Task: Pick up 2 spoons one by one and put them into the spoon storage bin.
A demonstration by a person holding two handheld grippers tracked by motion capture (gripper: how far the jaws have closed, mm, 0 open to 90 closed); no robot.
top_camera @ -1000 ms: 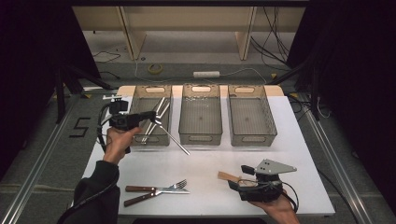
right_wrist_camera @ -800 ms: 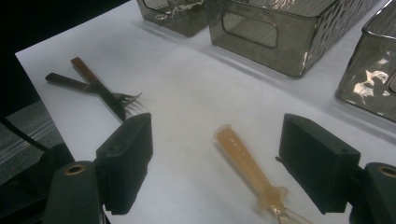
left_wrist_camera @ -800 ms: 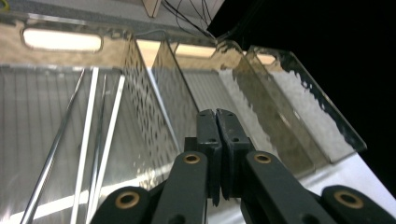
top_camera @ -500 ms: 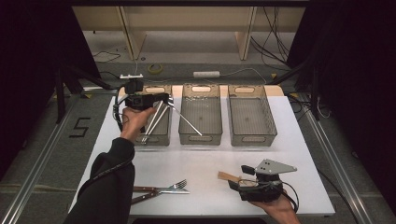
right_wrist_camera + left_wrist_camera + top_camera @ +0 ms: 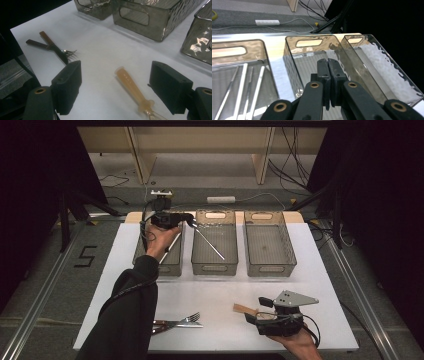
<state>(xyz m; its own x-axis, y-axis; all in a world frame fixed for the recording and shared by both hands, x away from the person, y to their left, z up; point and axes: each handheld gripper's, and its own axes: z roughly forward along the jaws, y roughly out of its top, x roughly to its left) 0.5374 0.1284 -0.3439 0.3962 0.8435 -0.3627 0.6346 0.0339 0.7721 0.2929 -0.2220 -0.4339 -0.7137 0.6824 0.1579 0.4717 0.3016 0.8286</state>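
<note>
- High view: left gripper [image 5: 187,221] is held over the far end of the gap between the left bin [image 5: 167,265] and the middle bin [image 5: 215,266]; its jaws are seen pressed together, nothing between them.
- A long metal utensil [image 5: 210,243] lies diagonally in the middle bin, apart from the gripper; the exact type can't be told.
- Right bin [image 5: 267,265] stands just beside the middle one on the white worktop [image 5: 220,292].
- Right gripper [image 5: 248,314] is rested near the worktop's front edge, w/ a pale-handled utensil [image 5: 244,309] at its tips; two dark-handled forks [image 5: 180,322] lie crossed at front left.
- Left gripper view: jaw pads are shut flat against each other above the middle bin [image 5: 312,42]; several metal utensils [image 5: 242,87] lie in the left bin.
- Right gripper view: jaws stand wide apart, w/ the pale-handled utensil [image 5: 131,83] lying on the worktop between them, closer to the right pad, untouched by either. Forks [image 5: 53,47] lie beyond the left jaw.
</note>
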